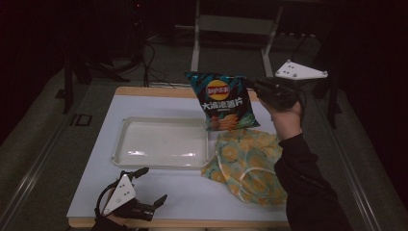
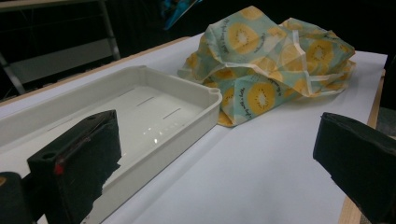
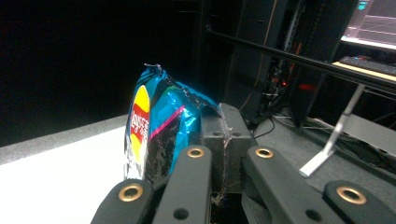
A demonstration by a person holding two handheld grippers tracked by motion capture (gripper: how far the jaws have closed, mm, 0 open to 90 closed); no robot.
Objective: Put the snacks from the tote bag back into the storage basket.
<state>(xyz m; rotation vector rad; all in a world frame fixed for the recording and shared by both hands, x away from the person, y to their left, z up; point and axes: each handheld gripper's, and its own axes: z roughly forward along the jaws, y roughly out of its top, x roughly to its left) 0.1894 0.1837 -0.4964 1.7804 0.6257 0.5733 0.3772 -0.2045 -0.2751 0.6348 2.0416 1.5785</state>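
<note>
The right gripper (image 3: 224,135) has its black fingers (image 3: 233,126) pressed together on the crinkled top edge of a blue chip bag (image 3: 156,135), which hangs upright above the white worktop (image 3: 56,186). Dark racks and cables stand beyond the worktop's far edge.

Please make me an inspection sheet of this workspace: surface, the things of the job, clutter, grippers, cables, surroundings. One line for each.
Surface: white table top with a wooden edge, clean where it is bare.
Job's things: white tray, empty, lying flat; chip bag held in the air above the table; patterned cloth bag, crumpled, beside the tray.
Clutter: nothing seen.
Grippers: left gripper open, low near the front edge, holding nothing; right gripper shut on the chip bag's top corner.
Cables: dark cables on the floor behind the table.
Surroundings: dim room, metal frame behind.
</note>
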